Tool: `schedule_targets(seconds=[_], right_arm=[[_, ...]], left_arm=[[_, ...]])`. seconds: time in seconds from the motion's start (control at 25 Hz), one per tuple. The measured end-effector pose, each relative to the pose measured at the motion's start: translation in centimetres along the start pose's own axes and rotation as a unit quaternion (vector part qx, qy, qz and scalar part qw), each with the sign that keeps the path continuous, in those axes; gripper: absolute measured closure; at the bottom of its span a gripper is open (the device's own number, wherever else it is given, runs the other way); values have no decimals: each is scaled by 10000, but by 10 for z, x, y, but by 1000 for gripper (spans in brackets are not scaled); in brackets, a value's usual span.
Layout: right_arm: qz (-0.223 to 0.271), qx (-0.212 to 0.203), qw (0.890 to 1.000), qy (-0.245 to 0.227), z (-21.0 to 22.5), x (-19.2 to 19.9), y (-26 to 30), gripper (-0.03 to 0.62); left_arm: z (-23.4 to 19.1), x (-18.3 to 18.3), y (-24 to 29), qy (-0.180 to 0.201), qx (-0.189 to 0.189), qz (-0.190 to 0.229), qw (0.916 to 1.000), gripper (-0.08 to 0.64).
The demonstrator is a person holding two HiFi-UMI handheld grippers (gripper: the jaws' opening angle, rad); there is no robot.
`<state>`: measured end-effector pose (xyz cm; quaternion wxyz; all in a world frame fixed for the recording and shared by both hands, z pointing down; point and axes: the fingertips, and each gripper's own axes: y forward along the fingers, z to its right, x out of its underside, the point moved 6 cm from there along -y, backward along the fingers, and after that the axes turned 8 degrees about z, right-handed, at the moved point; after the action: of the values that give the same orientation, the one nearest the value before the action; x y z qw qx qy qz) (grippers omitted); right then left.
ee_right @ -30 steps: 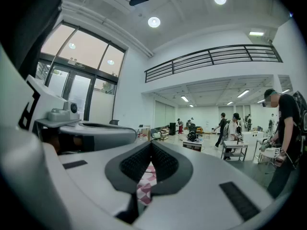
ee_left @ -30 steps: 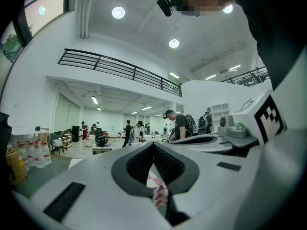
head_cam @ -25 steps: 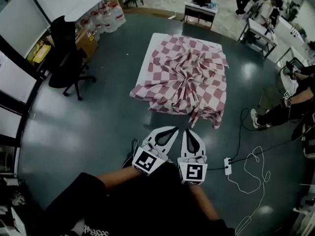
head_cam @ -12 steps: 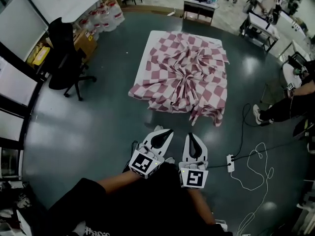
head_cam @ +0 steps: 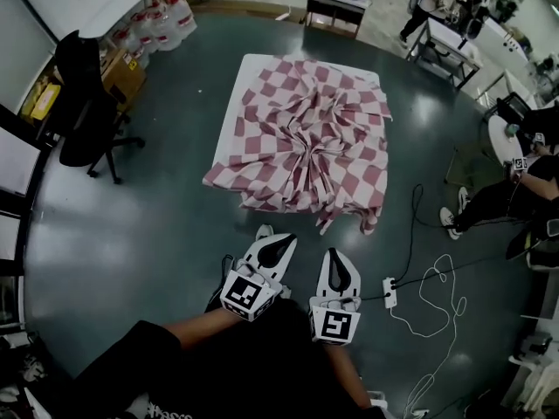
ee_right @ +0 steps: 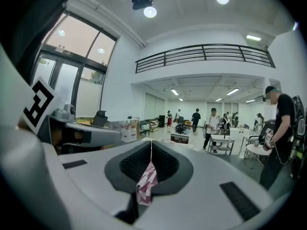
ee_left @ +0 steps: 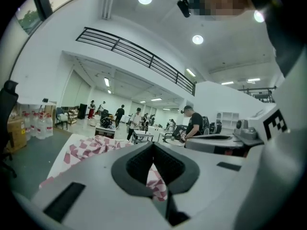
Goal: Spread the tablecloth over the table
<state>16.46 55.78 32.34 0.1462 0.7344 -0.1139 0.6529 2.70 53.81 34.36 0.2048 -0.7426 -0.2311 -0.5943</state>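
The left gripper (head_cam: pixel 267 236) is clenched with nothing in it; in the left gripper view its two jaws meet at the tips, and only a sliver of checked cloth far behind shows through the gap below them; the right gripper (head_cam: pixel 337 255) is likewise closed and empty, its jaws pressed into one thin line in the right gripper view; both are held side by side, near each other but apart, by bare forearms coming from dark sleeves, each with its black-and-white marker cube (head_cam: pixel 244 293) toward the person; both point at the table (head_cam: pixel 230 116), and dark floor (head_cam: pixel 131 225) lies between them and its near edge; the tablecloth (head_cam: pixel 306 138), pink-and-white checked, lies on that table bunched into folds that gather toward its middle, with a white strip of tabletop bare along the left side and a corner drooping over the near right edge; a power strip (head_cam: pixel 389 291) with a looping white cable lies on the floor just right of the right gripper; a black office chair (head_cam: pixel 83 112) stands well off to the left; a seated person (head_cam: pixel 498 201) is at the right edge.
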Motion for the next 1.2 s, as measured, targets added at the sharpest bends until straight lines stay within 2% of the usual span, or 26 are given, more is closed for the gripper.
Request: schedule_targets(seconds=[0.16,0.28,0.36,0.6,0.72,0.84,1.08,1.2], right_arm=[[-216,-248,9993,171,0,23,46,575],[-197,-335,9992,129,6,11,94,575],[-165,-369,9991,139,7,7,125,575],[-317,-277,9984,367,14,4,203,575],[-416,-203,9984,327,19,7,229,575],[-618,10,9973,407,26,16,245,575],[-875,-19,9946,555,25,25,266,575],[-867,-156,9926,838,29,26,273,575]], left_arm=[[-26,-5,33,348,258,-12,9991,549],[-52,-17,62,651,339,63,9973,549],[-70,-22,78,710,399,110,9966,549],[-134,-30,123,503,449,208,9975,549],[-166,-26,134,480,387,91,9981,549],[-191,-17,142,218,297,-80,9993,549],[-208,-12,164,136,305,-172,9993,549],[-210,-2,172,-28,232,-240,9994,549]])
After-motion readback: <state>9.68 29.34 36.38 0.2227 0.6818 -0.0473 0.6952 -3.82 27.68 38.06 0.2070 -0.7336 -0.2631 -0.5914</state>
